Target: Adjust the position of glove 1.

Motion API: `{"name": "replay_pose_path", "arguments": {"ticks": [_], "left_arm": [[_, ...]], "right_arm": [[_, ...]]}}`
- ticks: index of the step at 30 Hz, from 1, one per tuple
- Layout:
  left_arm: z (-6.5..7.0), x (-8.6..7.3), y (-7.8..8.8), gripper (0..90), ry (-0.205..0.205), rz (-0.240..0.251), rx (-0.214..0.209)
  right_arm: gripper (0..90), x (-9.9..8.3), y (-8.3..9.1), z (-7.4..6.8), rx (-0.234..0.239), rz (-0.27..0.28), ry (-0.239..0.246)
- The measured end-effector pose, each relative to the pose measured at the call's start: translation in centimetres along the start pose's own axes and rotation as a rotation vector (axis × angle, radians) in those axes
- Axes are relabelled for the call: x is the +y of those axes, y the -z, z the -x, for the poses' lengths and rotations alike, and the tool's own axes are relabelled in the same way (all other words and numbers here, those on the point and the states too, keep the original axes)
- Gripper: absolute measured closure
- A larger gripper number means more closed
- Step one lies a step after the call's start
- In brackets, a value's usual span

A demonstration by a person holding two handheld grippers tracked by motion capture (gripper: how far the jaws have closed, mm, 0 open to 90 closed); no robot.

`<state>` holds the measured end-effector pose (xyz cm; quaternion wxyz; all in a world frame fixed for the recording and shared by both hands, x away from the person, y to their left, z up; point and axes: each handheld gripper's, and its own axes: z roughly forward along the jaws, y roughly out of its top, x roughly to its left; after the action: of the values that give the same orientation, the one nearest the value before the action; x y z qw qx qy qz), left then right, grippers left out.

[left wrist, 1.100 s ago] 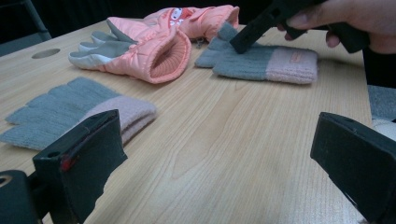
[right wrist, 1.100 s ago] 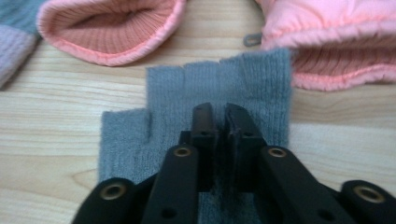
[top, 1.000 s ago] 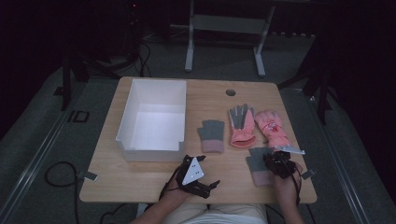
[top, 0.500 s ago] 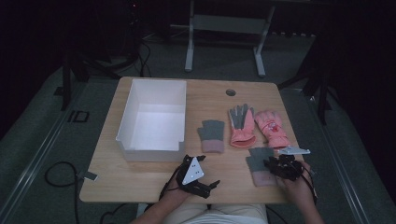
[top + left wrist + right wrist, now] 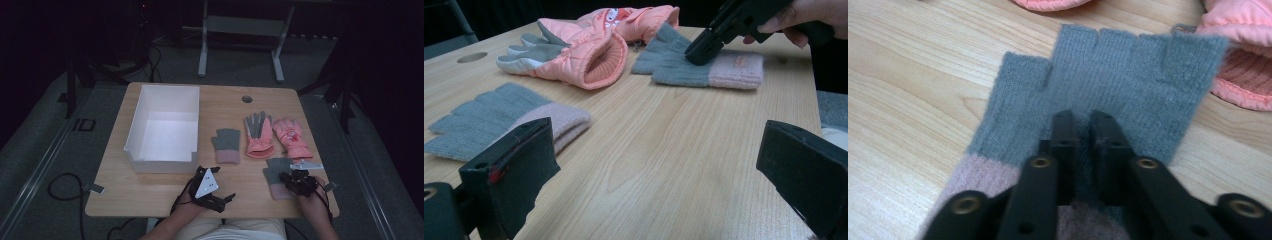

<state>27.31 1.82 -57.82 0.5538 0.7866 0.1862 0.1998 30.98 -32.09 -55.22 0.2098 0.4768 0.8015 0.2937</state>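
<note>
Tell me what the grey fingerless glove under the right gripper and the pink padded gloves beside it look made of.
The grey fingerless glove looks like knitted wool or acrylic: fine ribs, a fuzzy matte nap, a pale pink knit cuff. The pink padded gloves look like quilted synthetic shell, slightly sheened, with stitched puffy panels, grey palm patches and a ribbed knit inner cuff.

We have open wood across the near middle of the table [image 5: 150, 195], between our left gripper [image 5: 659, 165] and the grey glove [image 5: 278, 176] under our right gripper [image 5: 1083, 122], so a hand can pass there freely. Ahead, the white bin [image 5: 164, 127] blocks the left half, and the second grey glove [image 5: 226, 145] and two pink gloves [image 5: 259, 135] lie in a row to its right, with narrow bare strips between them. Beyond that row, the far edge is bare wood around a small round hole [image 5: 247, 99].
</note>
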Motion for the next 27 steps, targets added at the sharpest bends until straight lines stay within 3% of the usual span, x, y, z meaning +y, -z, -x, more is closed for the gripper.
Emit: {"name": "replay_pose_path", "arguments": {"ticks": [4,11,13,17,18,27], "left_arm": [[0.0,0.0,0.0,2.3,0.002,0.0,0.0],[0.0,0.0,0.0,2.3,0.004,-0.001,0.0],[0.0,0.0,0.0,2.3,-0.001,0.0,0.001],[0.0,0.0,0.0,2.3,0.001,0.002,0.0],[0.0,0.0,0.0,2.3,0.0,0.002,0.0],[0.0,0.0,0.0,2.3,-0.002,0.004,-0.002]], "right_arm": [[86.1,0.2,0.2,-0.2,-0.02,0.0,-0.039],[86.4,2.7,3.1,-1.4,-0.017,0.093,-0.085],[86.4,5.1,4.2,-2.0,-0.023,0.148,-0.09],[86.4,7.4,4.7,-2.7,-0.027,0.18,-0.092],[86.4,8.9,4.8,-3.1,-0.024,0.198,-0.097],[86.4,14.5,3.5,-5.6,-0.003,0.242,-0.079]]}}
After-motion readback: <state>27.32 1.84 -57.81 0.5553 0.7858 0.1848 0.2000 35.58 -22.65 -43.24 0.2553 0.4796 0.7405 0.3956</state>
